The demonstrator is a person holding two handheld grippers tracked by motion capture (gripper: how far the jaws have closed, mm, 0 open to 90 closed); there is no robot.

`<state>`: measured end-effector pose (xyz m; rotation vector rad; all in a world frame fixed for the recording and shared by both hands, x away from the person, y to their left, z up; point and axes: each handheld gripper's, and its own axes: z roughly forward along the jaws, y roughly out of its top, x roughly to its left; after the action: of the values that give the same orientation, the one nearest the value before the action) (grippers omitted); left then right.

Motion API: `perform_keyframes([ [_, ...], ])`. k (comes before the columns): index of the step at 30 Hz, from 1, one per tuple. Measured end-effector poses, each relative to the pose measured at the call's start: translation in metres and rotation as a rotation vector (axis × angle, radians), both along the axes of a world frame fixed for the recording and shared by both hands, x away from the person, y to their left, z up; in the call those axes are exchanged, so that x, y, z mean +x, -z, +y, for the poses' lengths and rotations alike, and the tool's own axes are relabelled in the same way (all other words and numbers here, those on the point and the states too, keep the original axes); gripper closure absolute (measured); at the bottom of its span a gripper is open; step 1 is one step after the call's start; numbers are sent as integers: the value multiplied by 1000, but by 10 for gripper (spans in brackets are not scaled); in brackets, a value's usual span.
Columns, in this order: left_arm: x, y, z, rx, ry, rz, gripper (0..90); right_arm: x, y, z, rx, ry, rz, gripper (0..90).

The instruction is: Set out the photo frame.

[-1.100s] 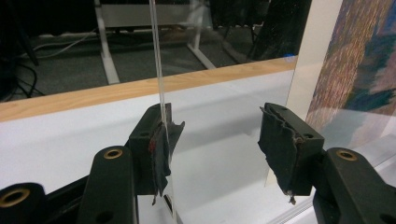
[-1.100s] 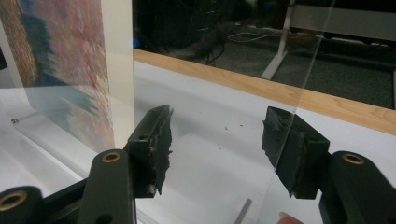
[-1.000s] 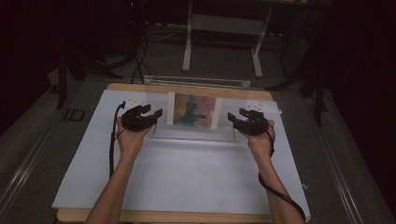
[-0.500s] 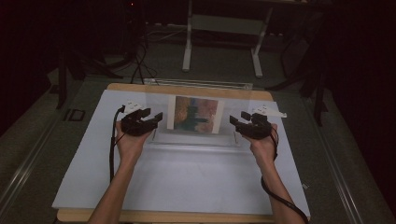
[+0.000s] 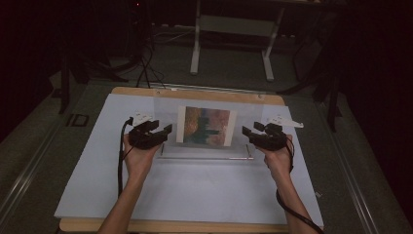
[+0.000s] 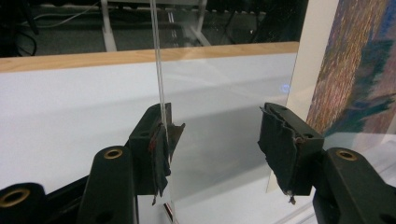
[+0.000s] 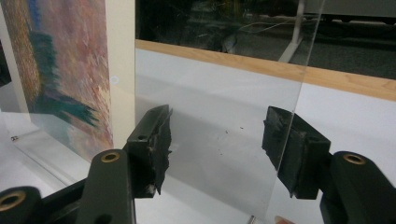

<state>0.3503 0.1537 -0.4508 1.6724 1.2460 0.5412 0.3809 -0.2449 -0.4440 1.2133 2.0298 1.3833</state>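
Here the clear frame point(image 5: 207, 129) with a painted picture point(image 5: 205, 126) stands upright at the centre of the high view. The left gripper point(image 5: 157, 135) and right gripper point(image 5: 254, 135) flank its side edges, jaws apart, probably ready to grasp it evenly.

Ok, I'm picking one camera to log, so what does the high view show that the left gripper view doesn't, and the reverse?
The high view adds the right claw open at the far side of the clear panel, the whole white mat and a metal stand on the floor behind. The left gripper view adds the panel's thin edge running down against one pad of the open left claw. Both share the painted picture, the mat and the wooden table edge.
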Motion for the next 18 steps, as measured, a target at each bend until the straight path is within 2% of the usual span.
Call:
perform_keyframes([
  [2,1,3,-1,3,2,11,442,1,3,-1,-2,0,6,412],
  [6,0,4,-3,16,2,6,443,1,11,-4,15,2,26,411],
  [15,-6,5,-3,28,10,5,443,-1,13,-5,16,-8,21,410],
  [18,-6,5,-1,25,28,5,440,-9,13,-3,13,3,16,411],
])
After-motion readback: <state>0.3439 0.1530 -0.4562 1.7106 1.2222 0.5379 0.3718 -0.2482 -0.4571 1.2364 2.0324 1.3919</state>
